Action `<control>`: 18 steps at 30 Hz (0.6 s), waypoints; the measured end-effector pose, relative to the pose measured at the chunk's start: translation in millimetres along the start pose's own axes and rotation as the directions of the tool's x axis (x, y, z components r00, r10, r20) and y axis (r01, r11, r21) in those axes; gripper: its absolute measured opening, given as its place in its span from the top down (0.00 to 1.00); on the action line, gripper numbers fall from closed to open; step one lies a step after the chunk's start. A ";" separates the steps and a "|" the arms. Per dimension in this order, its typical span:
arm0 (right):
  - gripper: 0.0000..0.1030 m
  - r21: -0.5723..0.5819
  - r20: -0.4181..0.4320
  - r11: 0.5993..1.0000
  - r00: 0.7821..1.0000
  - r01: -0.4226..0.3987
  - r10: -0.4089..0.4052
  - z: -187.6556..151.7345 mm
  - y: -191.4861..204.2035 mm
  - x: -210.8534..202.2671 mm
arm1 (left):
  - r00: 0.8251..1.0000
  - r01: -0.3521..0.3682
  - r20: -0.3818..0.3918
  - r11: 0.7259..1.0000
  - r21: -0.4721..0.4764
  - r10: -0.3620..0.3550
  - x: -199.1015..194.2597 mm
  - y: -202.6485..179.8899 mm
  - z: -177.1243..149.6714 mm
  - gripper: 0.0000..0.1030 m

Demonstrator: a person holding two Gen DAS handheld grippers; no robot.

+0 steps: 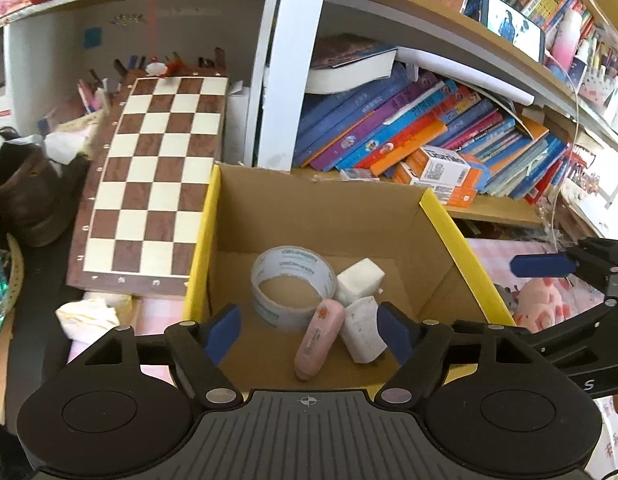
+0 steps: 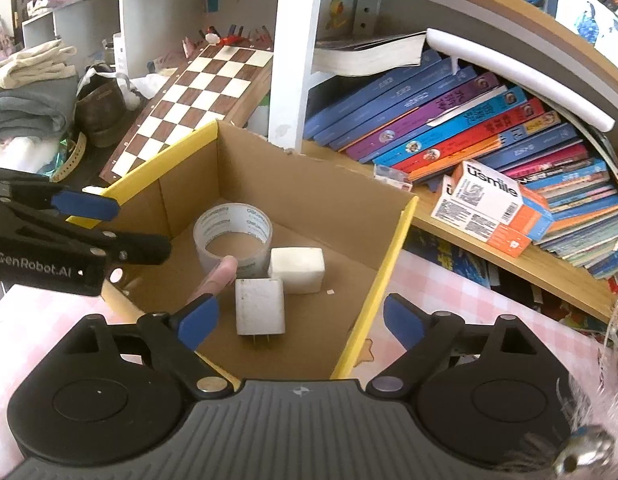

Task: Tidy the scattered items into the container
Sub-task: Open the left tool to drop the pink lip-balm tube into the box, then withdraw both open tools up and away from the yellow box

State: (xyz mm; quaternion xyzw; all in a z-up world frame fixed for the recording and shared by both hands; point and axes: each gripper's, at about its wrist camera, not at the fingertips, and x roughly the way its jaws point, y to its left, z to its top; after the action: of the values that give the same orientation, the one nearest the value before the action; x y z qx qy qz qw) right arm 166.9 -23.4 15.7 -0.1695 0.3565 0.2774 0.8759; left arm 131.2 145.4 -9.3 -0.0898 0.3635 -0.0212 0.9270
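Note:
A cardboard box (image 1: pixel 441 216) with yellow rims holds a roll of clear tape (image 1: pixel 293 292), a white block (image 1: pixel 359 280), a pink oblong item (image 1: pixel 319 340) and a white plug charger (image 1: pixel 363 334), all lying on its floor. My left gripper (image 1: pixel 309 334) hovers open over the box's near side and holds nothing. In the right wrist view the same box (image 2: pixel 393 248), tape (image 2: pixel 233 236), block (image 2: pixel 297 270) and charger (image 2: pixel 260 311) show. My right gripper (image 2: pixel 301 320) is open above the box's near right rim, empty. The pink item (image 2: pixel 219 280) is partly hidden.
A chessboard (image 1: pixel 153 184) leans left of the box. Leaning books (image 1: pixel 409 128) and orange-white cartons (image 2: pixel 493 208) fill the shelf behind. A pink checked cloth (image 2: pixel 469 300) covers the table, with a pink plush (image 1: pixel 545 300) to the right. A brown shoe (image 2: pixel 99 112) and folded clothes (image 2: pixel 25 92) lie left.

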 end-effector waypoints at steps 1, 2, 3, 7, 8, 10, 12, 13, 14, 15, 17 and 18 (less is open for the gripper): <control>0.10 0.003 0.001 1.000 1.000 0.004 -0.004 -1.6 0.2 -2.8 | 1.000 -0.004 0.001 1.000 0.001 0.004 -2.1 -0.7 -1.5 0.23; 0.10 0.006 0.002 1.000 1.000 0.008 -0.008 -3.2 0.3 -5.7 | 1.000 -0.008 0.001 1.000 0.001 0.008 -4.2 -1.4 -3.1 0.21; 0.09 0.008 0.003 1.000 1.000 0.012 -0.012 -4.8 0.5 -8.5 | 1.000 -0.012 0.002 1.000 0.002 0.012 -6.4 -2.2 -4.7 0.21; 0.08 0.018 0.002 1.000 1.000 0.024 -0.024 -13.1 2.2 -18.6 | 1.000 -0.011 0.000 1.000 -0.001 0.011 -14.8 -5.4 -12.8 0.19; 0.08 0.020 0.001 0.999 1.000 0.027 -0.027 -15.4 2.8 -21.0 | 1.000 -0.012 -0.001 1.000 0.000 0.012 -17.1 -6.2 -14.9 0.18; 0.08 0.024 -0.001 0.999 1.000 0.031 -0.031 -20.0 4.2 -25.6 | 1.000 -0.020 0.013 1.000 0.016 0.020 -22.8 -9.4 -19.6 0.16; 0.08 0.028 -0.002 0.999 0.999 0.034 -0.034 -24.7 5.6 -30.4 | 1.000 -0.023 0.012 0.999 0.029 0.023 -27.3 -12.0 -22.5 0.15; 0.08 0.029 -0.003 0.999 0.999 0.036 -0.036 -26.8 6.3 -32.5 | 1.000 -0.021 0.008 0.999 0.031 0.020 -29.2 -13.1 -23.9 0.15; 0.08 0.030 -0.003 0.999 0.999 0.038 -0.038 -28.9 7.0 -34.6 | 1.000 -0.018 0.009 0.999 0.032 0.018 -31.4 -13.6 -25.4 0.15; 0.08 0.031 -0.003 0.999 0.999 0.040 -0.040 -31.1 7.8 -37.0 | 1.000 -0.015 0.010 0.999 0.032 0.015 -33.5 -14.1 -26.8 0.15; 0.07 0.038 -0.003 0.998 0.999 0.044 -0.044 -34.9 8.7 -41.1 | 1.000 -0.017 0.011 0.999 0.034 0.017 -37.7 -15.6 -29.7 0.15; 0.07 0.041 -0.002 0.998 0.999 0.046 -0.046 -36.8 9.1 -43.2 | 1.000 -0.019 0.011 0.999 0.034 0.018 -39.8 -16.3 -31.2 0.15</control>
State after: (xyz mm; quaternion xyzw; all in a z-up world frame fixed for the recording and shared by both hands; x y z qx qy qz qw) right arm 116.3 -50.2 20.5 -0.1598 0.3588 0.2494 0.8852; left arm 81.3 128.8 -2.1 -0.0710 0.3589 -0.0183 0.9305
